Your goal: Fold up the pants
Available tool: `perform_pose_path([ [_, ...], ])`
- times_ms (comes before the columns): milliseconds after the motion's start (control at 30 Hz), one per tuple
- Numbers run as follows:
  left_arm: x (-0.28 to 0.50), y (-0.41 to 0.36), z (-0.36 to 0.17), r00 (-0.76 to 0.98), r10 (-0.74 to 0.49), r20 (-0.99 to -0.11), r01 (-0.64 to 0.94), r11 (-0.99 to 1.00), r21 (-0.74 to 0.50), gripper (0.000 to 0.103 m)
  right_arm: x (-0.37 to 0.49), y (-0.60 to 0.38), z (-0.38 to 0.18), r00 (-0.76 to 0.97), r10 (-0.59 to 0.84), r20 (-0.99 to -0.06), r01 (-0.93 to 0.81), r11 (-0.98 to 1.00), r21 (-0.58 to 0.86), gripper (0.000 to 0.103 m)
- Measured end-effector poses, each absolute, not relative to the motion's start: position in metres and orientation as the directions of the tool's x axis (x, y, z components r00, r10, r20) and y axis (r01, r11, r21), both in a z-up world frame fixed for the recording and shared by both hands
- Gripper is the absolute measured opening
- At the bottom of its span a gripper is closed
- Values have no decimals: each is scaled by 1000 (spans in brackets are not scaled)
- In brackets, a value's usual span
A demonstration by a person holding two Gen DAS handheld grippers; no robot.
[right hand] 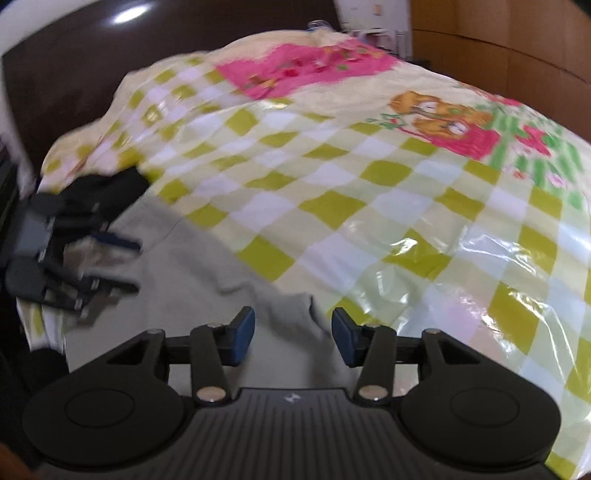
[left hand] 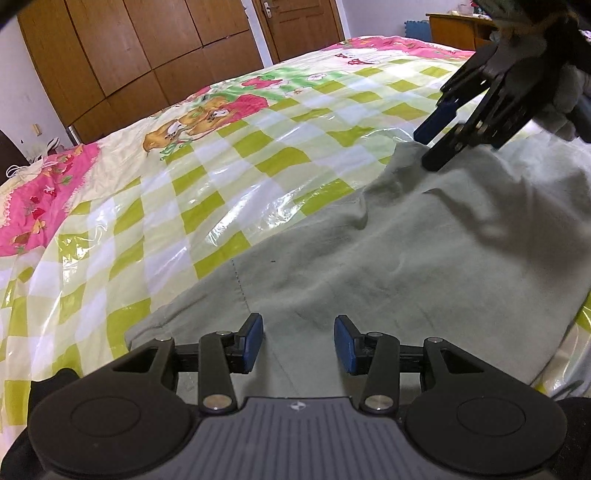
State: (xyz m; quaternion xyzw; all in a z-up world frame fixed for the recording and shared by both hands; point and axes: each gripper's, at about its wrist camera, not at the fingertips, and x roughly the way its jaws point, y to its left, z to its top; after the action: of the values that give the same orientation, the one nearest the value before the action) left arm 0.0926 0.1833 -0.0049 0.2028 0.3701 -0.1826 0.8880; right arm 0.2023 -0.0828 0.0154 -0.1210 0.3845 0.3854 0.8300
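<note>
This is a bedroom in a home. A bed (left hand: pixel 184 192) fills most of both views, spread with a bedcover (right hand: pixel 369 192) of green-and-white checks, pink patches and cartoon bears under a shiny clear plastic sheet. At the upper left of the left wrist view stands a tall wooden wardrobe (left hand: pixel 122 48), with a wooden door (left hand: pixel 299 22) and its metal handle beside it, and a wooden cabinet (left hand: pixel 458 27) at the upper right. A dark headboard (right hand: pixel 110 55) runs across the upper left of the right wrist view.
</note>
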Motion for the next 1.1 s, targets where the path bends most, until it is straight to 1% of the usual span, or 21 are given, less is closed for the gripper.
perform_pose_path([
  [67,93,183,-3,663,-176,-728,475,850,228,55,202,-75,7,430,509,-746,-741,671,31,47],
  [100,92,183,-2,666,-174,-725,475,849,232,56,205,-72,2,437,500,-747,-737,676,22,47],
  [167,92,185,-1,674,-160,-722,467,849,248,56,217,-69,-5,421,514,-747,-719,691,70,47],
  [200,93,186,-1,676,-153,-720,464,848,255,56,223,-68,-8,406,523,-750,-710,697,102,32],
  [233,93,188,-2,679,-147,-719,460,849,261,56,227,-68,-11,396,522,-756,-701,704,119,14],
  [267,94,190,-3,679,-141,-721,454,851,262,56,232,-68,-12,382,518,-766,-679,719,148,4],
  [367,100,195,-15,670,-110,-734,435,860,267,57,243,-78,-7,377,559,-738,-620,744,247,3],
  [433,101,198,-22,669,-97,-737,429,860,275,57,255,-87,-10,388,572,-723,-553,772,314,4],
  [500,99,201,-20,670,-85,-737,417,865,279,57,265,-88,-24,377,550,-745,-496,799,340,8],
  [533,96,202,-18,675,-72,-735,414,861,296,57,265,-85,-27,373,537,-757,-498,804,325,8],
  [567,93,203,-17,677,-59,-733,414,854,314,58,262,-83,-26,388,523,-759,-507,809,298,11],
  [600,91,204,-15,678,-48,-734,412,852,324,58,255,-80,-21,408,513,-755,-526,808,265,16],
  [667,86,206,-13,679,-26,-734,398,853,337,58,240,-83,-8,460,489,-742,-536,818,207,17],
  [733,81,204,-8,684,-30,-729,397,853,338,58,219,-94,5,514,463,-722,-531,833,157,17],
  [800,76,195,-2,689,-68,-722,420,849,320,58,197,-111,14,541,437,-718,-506,852,137,19],
  [900,72,167,7,696,-138,-704,476,823,309,58,166,-148,18,545,398,-738,-427,889,165,19],
  [1000,72,132,13,681,-232,-695,547,792,271,58,132,-190,7,520,331,-787,-310,932,187,19],
  [1100,73,88,14,635,-323,-702,629,743,228,58,104,-227,-2,511,248,-823,-207,965,163,19],
])
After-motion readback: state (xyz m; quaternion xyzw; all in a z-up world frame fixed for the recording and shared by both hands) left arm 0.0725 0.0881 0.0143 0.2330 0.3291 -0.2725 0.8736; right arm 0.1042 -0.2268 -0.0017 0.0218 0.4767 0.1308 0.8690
